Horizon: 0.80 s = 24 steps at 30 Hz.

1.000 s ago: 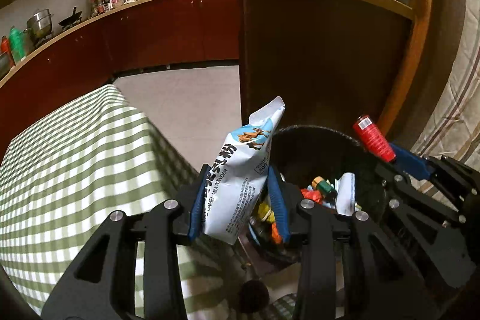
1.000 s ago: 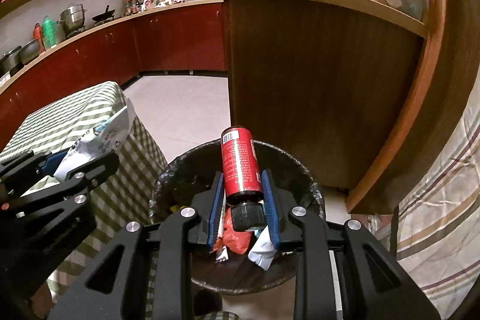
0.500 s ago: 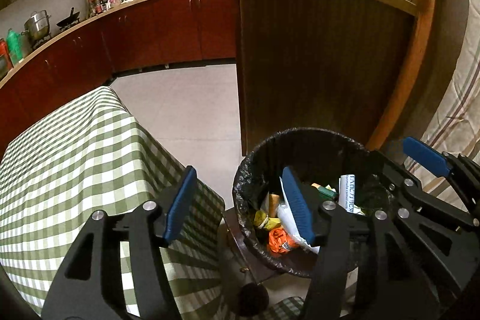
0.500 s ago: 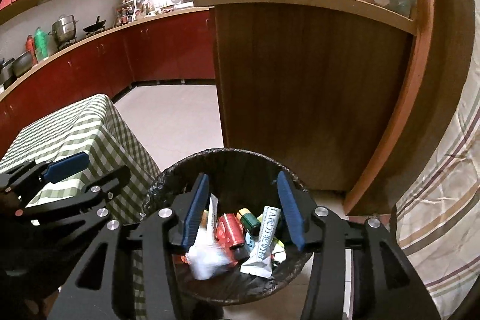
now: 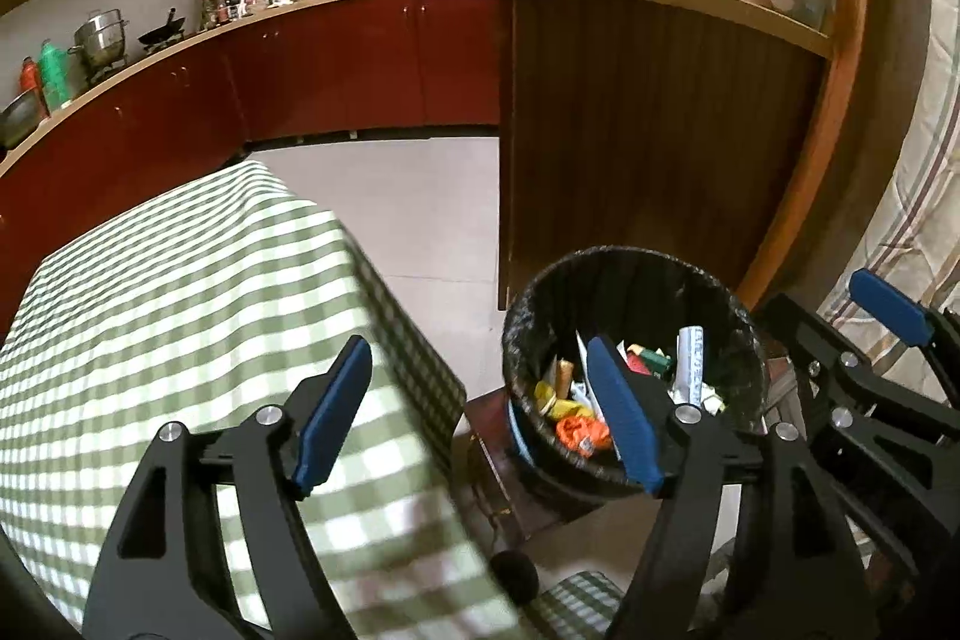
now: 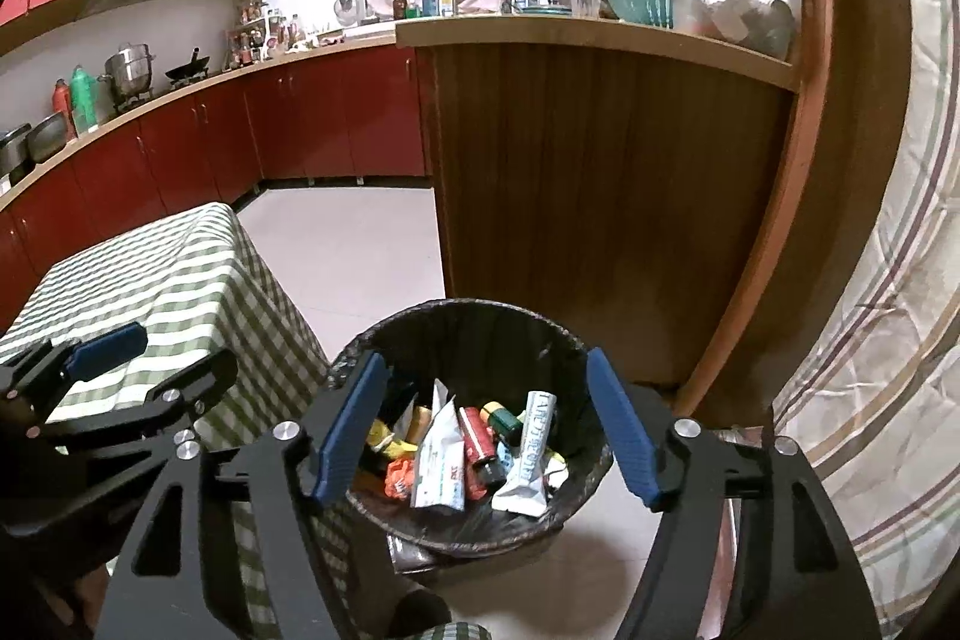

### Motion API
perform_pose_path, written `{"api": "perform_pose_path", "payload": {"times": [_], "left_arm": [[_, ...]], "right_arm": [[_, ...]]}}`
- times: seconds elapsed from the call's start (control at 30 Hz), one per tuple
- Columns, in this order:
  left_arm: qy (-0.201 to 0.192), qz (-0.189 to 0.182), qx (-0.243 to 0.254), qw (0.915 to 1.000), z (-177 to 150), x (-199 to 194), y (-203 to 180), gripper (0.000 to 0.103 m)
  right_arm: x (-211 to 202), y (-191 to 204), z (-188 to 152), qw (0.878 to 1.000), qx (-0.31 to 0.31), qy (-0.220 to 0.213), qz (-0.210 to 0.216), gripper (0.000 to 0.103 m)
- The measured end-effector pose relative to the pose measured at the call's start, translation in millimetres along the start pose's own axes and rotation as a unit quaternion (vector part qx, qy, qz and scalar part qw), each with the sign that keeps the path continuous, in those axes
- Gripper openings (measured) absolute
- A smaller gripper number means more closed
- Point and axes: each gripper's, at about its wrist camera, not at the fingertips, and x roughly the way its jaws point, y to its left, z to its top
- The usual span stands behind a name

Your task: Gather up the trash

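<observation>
Both grippers spread wide and empty: left gripper (image 5: 480,400) above the gap between the green-checked table (image 5: 180,292) and the bin (image 5: 630,268), right gripper (image 6: 486,424) directly over the bin (image 6: 468,316), nothing between the blue pads (image 6: 351,427) of either. Trash down inside the black-lined bin on the floor, just beside the table's corner and in front of the wooden counter panel (image 6: 600,196): white pouch (image 6: 441,466), red can (image 6: 477,439), white tube (image 6: 531,454), orange wrapper (image 6: 399,478), yellow wrapper (image 6: 381,433), all heaped and touching.
</observation>
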Motion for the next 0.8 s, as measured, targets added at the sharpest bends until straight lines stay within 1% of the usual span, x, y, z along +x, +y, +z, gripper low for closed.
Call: {"api": "perform_pose_path", "payload": {"times": [0.1,0.47,0.8], "left_arm": [[-0.006,0.005,-0.005,1.0,-6,-17,8,0.078],[-0.026,0.013,-0.022,0.9993,-29,-73,36,0.08],[-0.039,0.02,-0.037,0.9984,-51,-110,53,0.083]], "right_arm": [[-15,4,-1,1.0,-0.001,-0.006,-0.001,0.069],[-62,28,-13,1.0,-0.01,-0.023,0.001,0.071],[-94,39,-26,0.999,-0.011,-0.031,0.004,0.073]]}}
